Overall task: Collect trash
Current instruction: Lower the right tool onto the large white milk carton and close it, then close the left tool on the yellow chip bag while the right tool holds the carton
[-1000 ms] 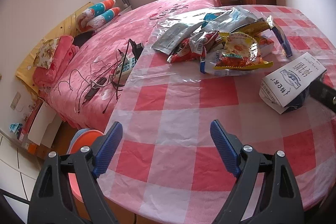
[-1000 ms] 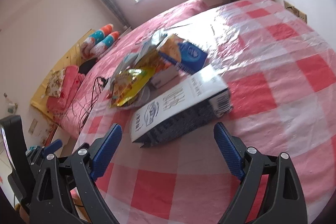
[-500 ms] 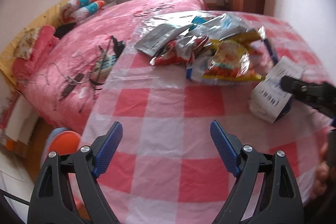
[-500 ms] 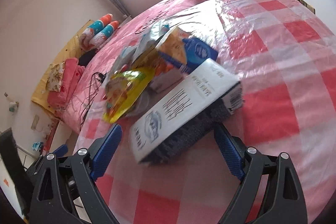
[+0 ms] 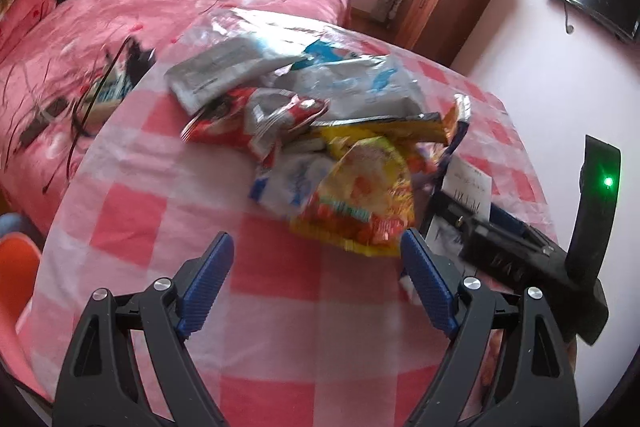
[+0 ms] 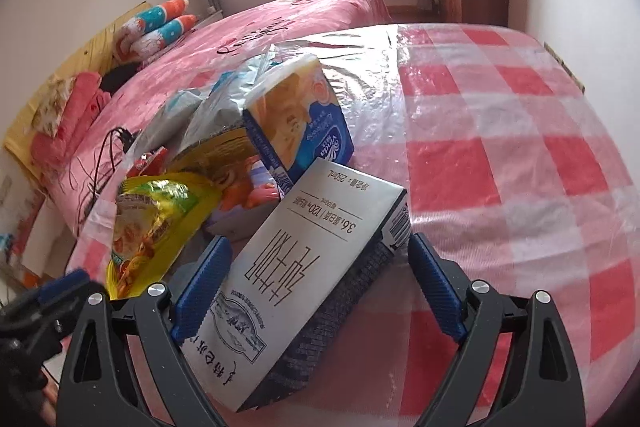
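the right gripper (image 6: 316, 281) has its blue pads spread wide on either side of the white milk carton (image 6: 304, 287), which lies flat on the checked tablecloth (image 6: 500, 163); the pads bracket it but a gap shows on the right side, so it is not yet pinched, likely lined up for a squeeze across its narrow width. the left gripper (image 5: 316, 281) hangs above bare cloth with its pads apart too, holding nothing, probably waiting its turn. just beyond lies the yellow snack bag (image 5: 360, 203), touching the carton's far end, then a blue and orange box (image 6: 296, 119) and silver wrappers (image 5: 224, 71) heaped together mid-table. no bin or bag for the trash shows anywhere. the left view is smeared by motion, and the carton's base is cut off by the right gripper's frame.
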